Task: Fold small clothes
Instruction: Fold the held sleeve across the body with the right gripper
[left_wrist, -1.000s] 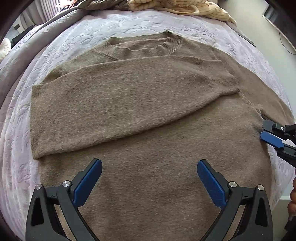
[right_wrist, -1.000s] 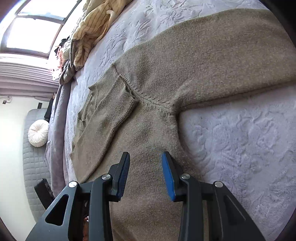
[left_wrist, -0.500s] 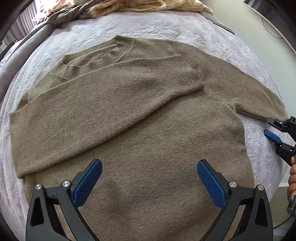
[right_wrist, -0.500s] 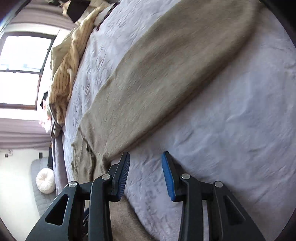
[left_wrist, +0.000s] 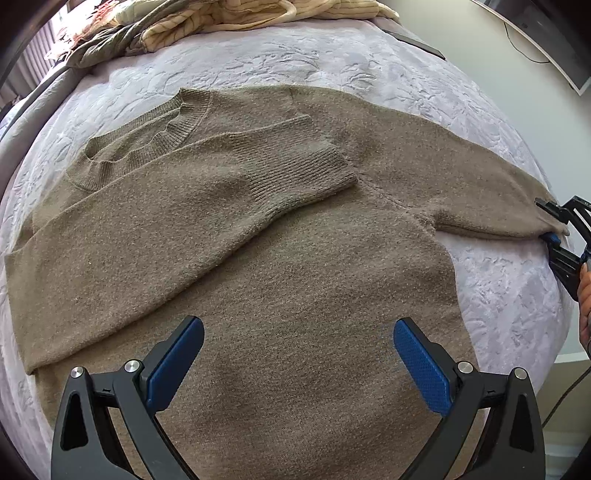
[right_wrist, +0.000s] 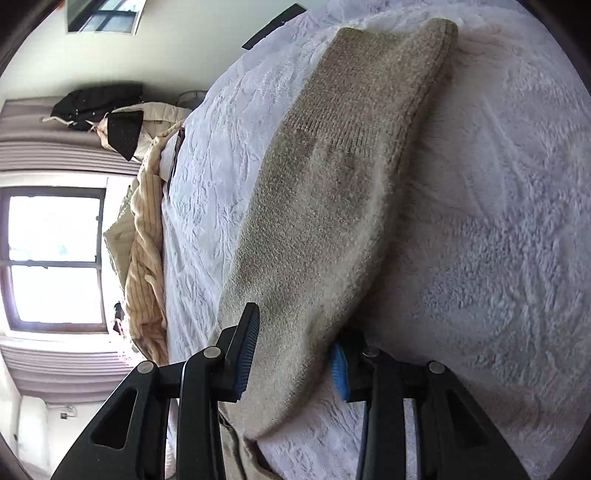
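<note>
The brown sweater (left_wrist: 295, 258) lies flat on the pale embossed bedspread (left_wrist: 295, 59), neckline toward the far side. Its hem runs out of the left wrist view at the bottom, behind the left gripper (left_wrist: 298, 363), so the lower edge cannot be seen. One sleeve (left_wrist: 177, 221) is folded across the chest, its ribbed cuff (left_wrist: 303, 173) ending near the opposite shoulder seam. The other sleeve (right_wrist: 332, 206) stretches straight out sideways toward the bed's edge.

The left gripper hangs above the lower body of the sweater with its blue pads wide apart and nothing between them. The right gripper (right_wrist: 293, 356) is partly cut off at the rim of the left wrist view; in its own view its fingers straddle the outstretched sleeve, one pad (right_wrist: 246, 354) on the near side, the other mostly hidden under the knit. The pads stand apart; whether they press the fabric is hard to tell.

Bare bedspread lies beyond the neckline and on both sides of the outstretched sleeve. A heap of cream striped fabric (left_wrist: 258, 14) and darker clothing sits at the far edge, well apart from the sweater. A bright window (right_wrist: 51, 258) fills one side of the right wrist view.
</note>
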